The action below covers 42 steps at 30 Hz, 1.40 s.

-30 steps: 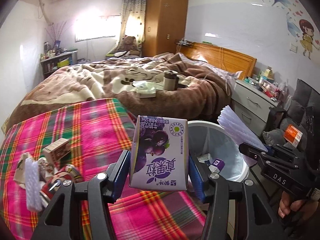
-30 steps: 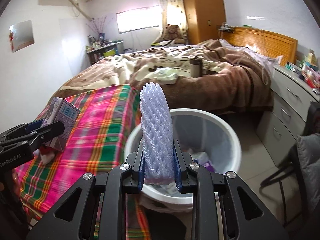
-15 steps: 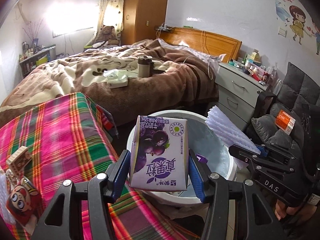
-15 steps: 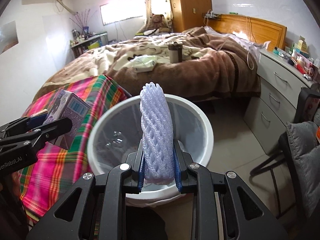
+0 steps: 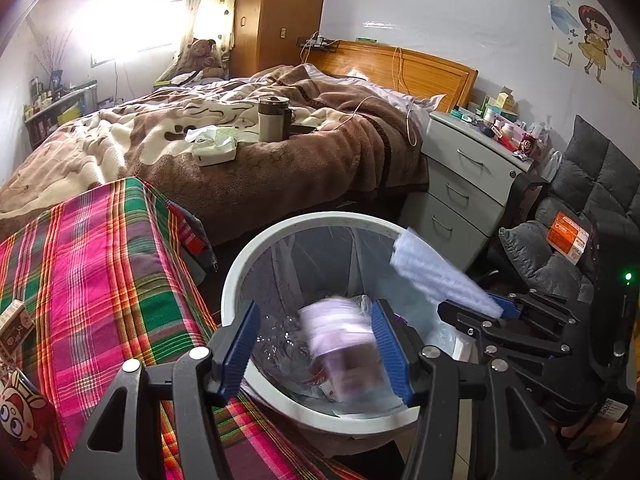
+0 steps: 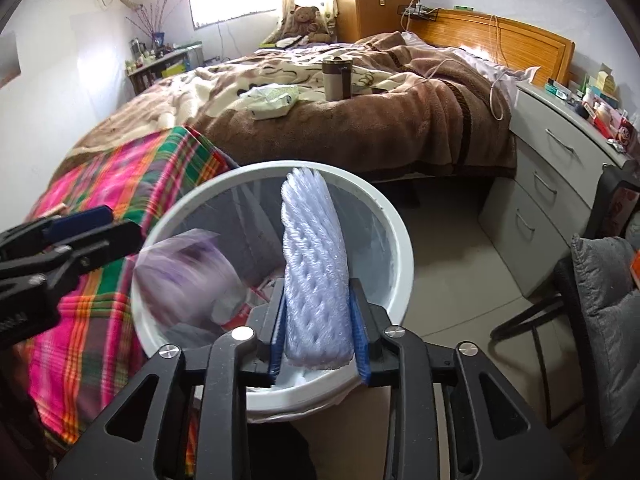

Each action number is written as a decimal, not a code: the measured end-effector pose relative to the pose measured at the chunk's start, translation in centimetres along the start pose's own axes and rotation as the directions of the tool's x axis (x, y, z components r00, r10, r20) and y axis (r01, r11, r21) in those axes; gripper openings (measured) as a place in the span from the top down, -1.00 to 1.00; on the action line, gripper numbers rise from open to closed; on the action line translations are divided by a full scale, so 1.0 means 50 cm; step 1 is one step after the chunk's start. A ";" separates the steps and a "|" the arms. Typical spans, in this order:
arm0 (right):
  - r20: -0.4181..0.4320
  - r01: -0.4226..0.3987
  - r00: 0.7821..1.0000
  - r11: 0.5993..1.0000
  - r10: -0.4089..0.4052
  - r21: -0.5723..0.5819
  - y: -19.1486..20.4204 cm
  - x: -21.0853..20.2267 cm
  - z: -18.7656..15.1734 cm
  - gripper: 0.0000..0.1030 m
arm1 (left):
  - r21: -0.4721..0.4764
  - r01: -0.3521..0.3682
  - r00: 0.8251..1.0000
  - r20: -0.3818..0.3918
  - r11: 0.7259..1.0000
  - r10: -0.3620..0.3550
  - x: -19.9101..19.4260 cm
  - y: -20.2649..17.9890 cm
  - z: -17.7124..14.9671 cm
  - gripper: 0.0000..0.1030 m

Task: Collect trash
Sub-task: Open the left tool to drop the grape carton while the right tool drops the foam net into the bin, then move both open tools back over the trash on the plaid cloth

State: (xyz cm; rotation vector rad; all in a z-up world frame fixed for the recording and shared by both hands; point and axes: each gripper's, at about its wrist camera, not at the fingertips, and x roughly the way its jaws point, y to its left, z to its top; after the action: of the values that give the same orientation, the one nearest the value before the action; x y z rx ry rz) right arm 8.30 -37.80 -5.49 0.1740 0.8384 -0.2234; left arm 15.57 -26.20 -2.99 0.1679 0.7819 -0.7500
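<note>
While both hover over the white trash bin (image 5: 236, 280), the left hand-held gripper (image 5: 316, 350) opens, its purple drink carton (image 5: 340, 340) blurred and loose between the pads; the right hand-held gripper (image 6: 318, 332) is opening around the foam fruit net (image 6: 314, 264).

Two claws (image 5: 316, 354) (image 6: 318, 330), one bin (image 5: 240, 264), one carton (image 5: 340, 336), one foam sleeve (image 6: 312, 264).

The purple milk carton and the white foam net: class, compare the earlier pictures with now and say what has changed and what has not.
Both grippers swung from the plaid cloth to above the white bin. The left gripper is opening and has let go of the purple carton, now a blur dropping into the bin. The right gripper is opening too, yet the foam net stays upright between its fingers. The bed and the items on it are unchanged.
</note>
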 end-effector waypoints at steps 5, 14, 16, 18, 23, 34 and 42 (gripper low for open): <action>0.009 -0.013 1.000 1.000 0.013 0.003 -0.001 -0.006 -0.004 -0.24 | -0.015 -0.002 1.000 0.011 1.000 0.002 -0.011 0.008 0.000 -0.29; 0.036 -0.017 0.999 1.000 0.017 0.016 0.005 -0.027 -0.001 -0.24 | -0.034 -0.011 0.999 0.033 0.999 0.012 -0.052 0.026 -0.012 -0.29; 0.042 -0.019 0.999 1.000 0.019 0.016 0.011 -0.032 0.000 -0.24 | -0.037 -0.020 0.999 0.040 0.999 0.022 -0.065 0.030 -0.017 -0.29; 0.051 -0.022 0.998 1.000 0.021 0.016 0.016 -0.038 -0.001 -0.24 | -0.037 -0.025 0.999 0.045 0.999 0.027 -0.075 0.033 -0.023 -0.29; 0.069 -0.030 0.997 0.999 0.029 0.013 0.033 -0.052 0.000 -0.24 | -0.054 -0.034 0.997 0.069 0.998 0.038 -0.110 0.047 -0.034 -0.29; 0.122 -0.093 0.988 0.996 0.093 -0.008 0.091 -0.076 0.000 -0.24 | -0.112 -0.106 0.986 0.117 0.988 0.119 -0.196 0.104 -0.073 -0.29; 0.123 -0.154 0.980 0.987 0.158 -0.037 0.156 -0.068 0.005 -0.24 | -0.194 -0.156 0.974 0.131 0.968 0.183 -0.245 0.187 -0.113 -0.29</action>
State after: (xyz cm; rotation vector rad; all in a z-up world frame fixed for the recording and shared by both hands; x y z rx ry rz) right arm 8.34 -29.92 -2.29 0.1972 0.6985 -0.0746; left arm 12.80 -10.37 0.25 0.0124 0.6807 -0.5186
